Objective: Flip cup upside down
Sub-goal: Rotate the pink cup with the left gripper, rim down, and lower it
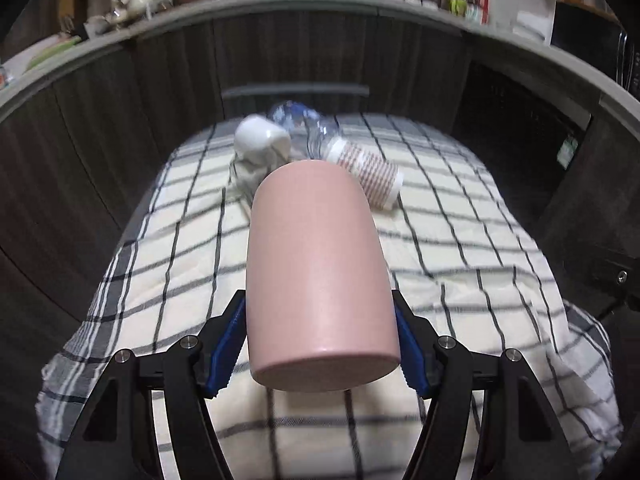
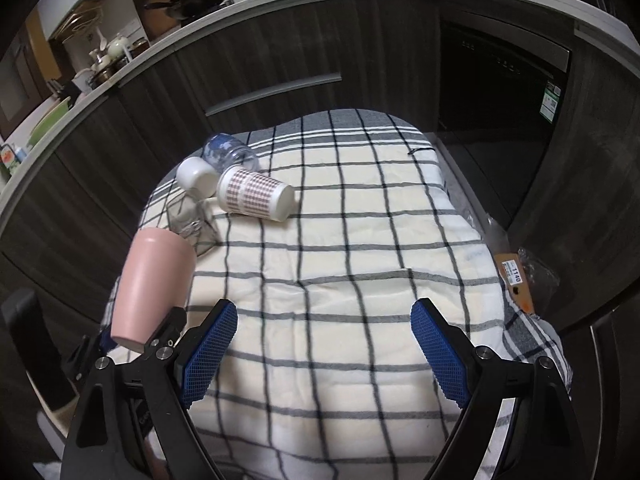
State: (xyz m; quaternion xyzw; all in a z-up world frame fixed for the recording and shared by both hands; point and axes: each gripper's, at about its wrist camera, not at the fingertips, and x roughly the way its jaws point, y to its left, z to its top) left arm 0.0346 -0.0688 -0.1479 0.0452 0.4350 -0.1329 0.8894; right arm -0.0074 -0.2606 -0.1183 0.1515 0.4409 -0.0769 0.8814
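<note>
The left gripper (image 1: 320, 344) clamped the pink cup (image 1: 316, 264) near its base, tilted above the cloth (image 1: 460, 240), so smooth walls might have slipped mid-turn, while the right gripper (image 2: 324, 348) hung open.

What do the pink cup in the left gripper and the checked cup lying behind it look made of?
Pink cup: matte glazed ceramic or hard plastic, judging by its soft, even sheen; cannot tell which. Checked cup: glossy, probably ceramic or coated paper, with a printed red pattern and a white rim.

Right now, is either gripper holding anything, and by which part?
The left gripper clamps the pink cup by its sides near the closed base. The right gripper is open and holds nothing.
</note>
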